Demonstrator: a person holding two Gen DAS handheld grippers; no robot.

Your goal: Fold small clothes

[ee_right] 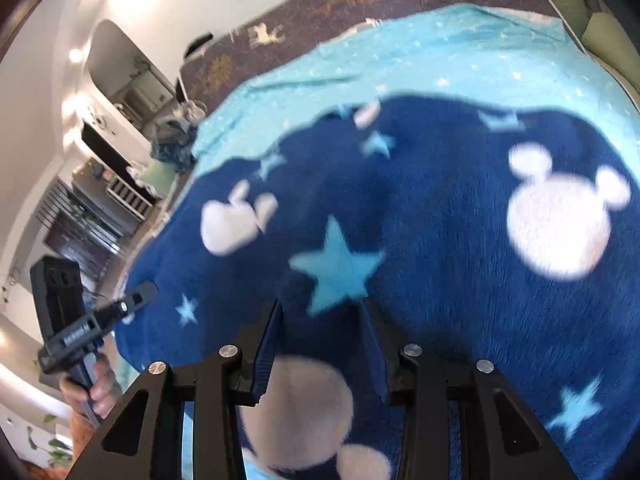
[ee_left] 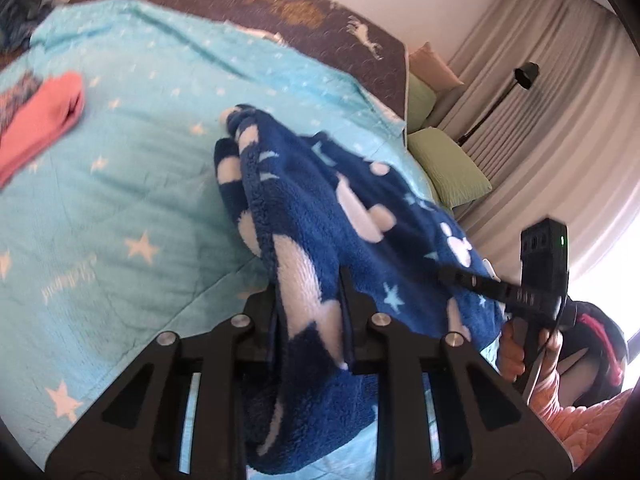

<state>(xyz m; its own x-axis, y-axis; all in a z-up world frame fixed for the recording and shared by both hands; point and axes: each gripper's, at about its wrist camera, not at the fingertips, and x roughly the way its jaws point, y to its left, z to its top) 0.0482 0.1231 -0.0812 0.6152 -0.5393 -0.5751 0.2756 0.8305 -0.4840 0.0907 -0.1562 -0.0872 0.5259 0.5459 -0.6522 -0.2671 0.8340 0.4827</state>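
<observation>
- A dark blue fleece garment (ee_left: 340,216), patterned with white mouse-head shapes and pale blue stars, is held up above a turquoise star-print quilt (ee_left: 132,184) spread over a bed
- In the left wrist view, a bunched edge of the garment is clamped between the two fingers of the left gripper (ee_left: 310,300); the fleece is seen passing down between them and hanging below
- In the right wrist view, the fabric is likewise pinched between the fingers of the right gripper (ee_right: 320,320), with a pale blue star (ee_right: 338,268) lying just beyond the fingertips
- The garment is stretched between the two grippers; its far end is draped loosely, and whether that end touches the quilt cannot be told
- The right gripper is also seen from the left wrist view at the right edge, gripped by a hand (ee_left: 520,352), its fingers reaching into the fleece
- The left gripper is seen from the right wrist view at the lower left, with a hand (ee_right: 96,388) wrapped round its handle
- A pink folded item (ee_left: 44,120) is laid on the quilt, well apart from the blue garment
- A dark brown bedcover with white animal figures (ee_left: 312,12) is shown beyond the quilt
- Green pillows (ee_left: 452,168) are placed at the bed's far side, near a black floor lamp (ee_left: 524,76) and grey curtains (ee_left: 560,80)
- Both views are blurred
</observation>
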